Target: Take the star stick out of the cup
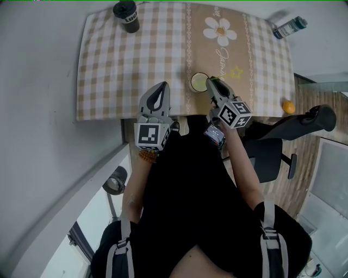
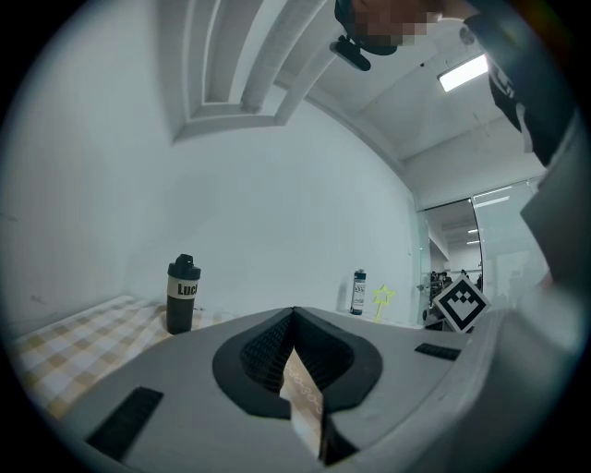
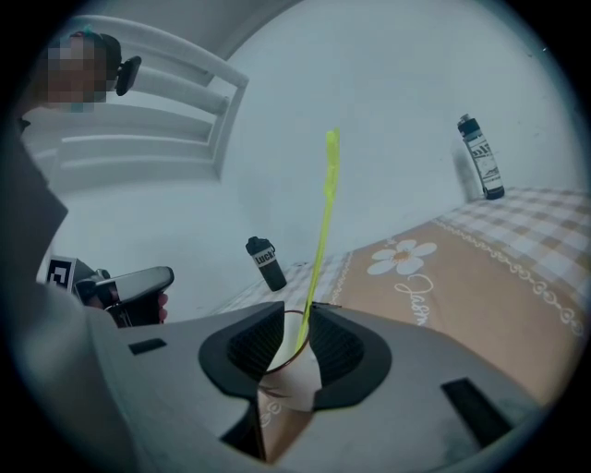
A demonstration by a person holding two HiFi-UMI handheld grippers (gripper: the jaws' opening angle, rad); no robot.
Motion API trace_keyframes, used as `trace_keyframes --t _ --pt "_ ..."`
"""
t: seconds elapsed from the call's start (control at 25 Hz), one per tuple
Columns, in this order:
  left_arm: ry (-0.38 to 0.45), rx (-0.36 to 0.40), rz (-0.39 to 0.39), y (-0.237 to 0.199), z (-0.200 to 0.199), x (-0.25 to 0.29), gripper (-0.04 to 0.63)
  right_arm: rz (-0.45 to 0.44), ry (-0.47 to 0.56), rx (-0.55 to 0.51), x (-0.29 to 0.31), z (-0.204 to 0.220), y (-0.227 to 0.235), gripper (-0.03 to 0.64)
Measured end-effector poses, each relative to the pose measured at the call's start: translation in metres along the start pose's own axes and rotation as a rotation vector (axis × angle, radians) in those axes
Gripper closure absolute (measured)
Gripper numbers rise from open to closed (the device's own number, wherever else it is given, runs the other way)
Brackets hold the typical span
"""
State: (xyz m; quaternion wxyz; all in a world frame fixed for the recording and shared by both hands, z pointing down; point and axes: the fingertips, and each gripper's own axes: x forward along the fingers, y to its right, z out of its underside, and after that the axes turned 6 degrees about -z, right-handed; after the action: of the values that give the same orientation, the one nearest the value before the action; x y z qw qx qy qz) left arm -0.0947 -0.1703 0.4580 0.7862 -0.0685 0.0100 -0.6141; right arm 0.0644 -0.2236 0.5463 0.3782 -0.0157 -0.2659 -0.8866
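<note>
**Right fingers astride the star stick at the cup**

Nearest the camera, two forearms reach out to the near edge of the tabletop (image 1: 119,65), which carries a checked cloth with a brown strip down it. The left gripper (image 1: 163,85) hovers over that edge. Its own view shows its fingers (image 2: 263,346) meeting at the tips with nothing gripped, and only a sliver of cloth shows through below them.

Just to its right, the right gripper (image 1: 210,81) points slightly down at the cup (image 1: 199,82), which stands close to the near edge on the brown strip. In the right gripper view its fingers (image 3: 337,346) stand part-way apart. The cup's rim (image 3: 288,356) fills the gap, and whether the pads touch it cannot be told. The star stick (image 3: 323,212), thin and yellow-green, rises out of the cup through that gap with room on both sides, so nothing pinches it. From above, its star (image 1: 235,71) leans out to the right beyond the fingertips.

An orange ball (image 1: 289,107) lies by the tabletop's near right corner, beside a black chair (image 1: 304,122).

Farther back, a white daisy print (image 1: 220,30) marks the strip. At the far left stands a dark tumbler (image 1: 126,16), and at the far right corner a clear bottle (image 1: 289,26).
</note>
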Motion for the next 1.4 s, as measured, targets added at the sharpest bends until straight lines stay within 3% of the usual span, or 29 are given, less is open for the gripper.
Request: trace_keyframes --t 0.2,0.36,1.4 --pt "0.000 0.002 0.005 0.000 -0.001 0.001 0.594 0.011 0.002 -0.007 0.002 -0.001 0.001 0.531" --pt "0.002 0.005 0.010 -0.001 -0.001 0.002 0.594 0.049 0.005 -0.024 0.003 -0.001 0.007 0.586" --pt "0.006 -0.007 0.008 -0.006 -0.001 0.009 0.594 0.053 0.046 -0.035 0.002 -0.016 0.001 0.600"
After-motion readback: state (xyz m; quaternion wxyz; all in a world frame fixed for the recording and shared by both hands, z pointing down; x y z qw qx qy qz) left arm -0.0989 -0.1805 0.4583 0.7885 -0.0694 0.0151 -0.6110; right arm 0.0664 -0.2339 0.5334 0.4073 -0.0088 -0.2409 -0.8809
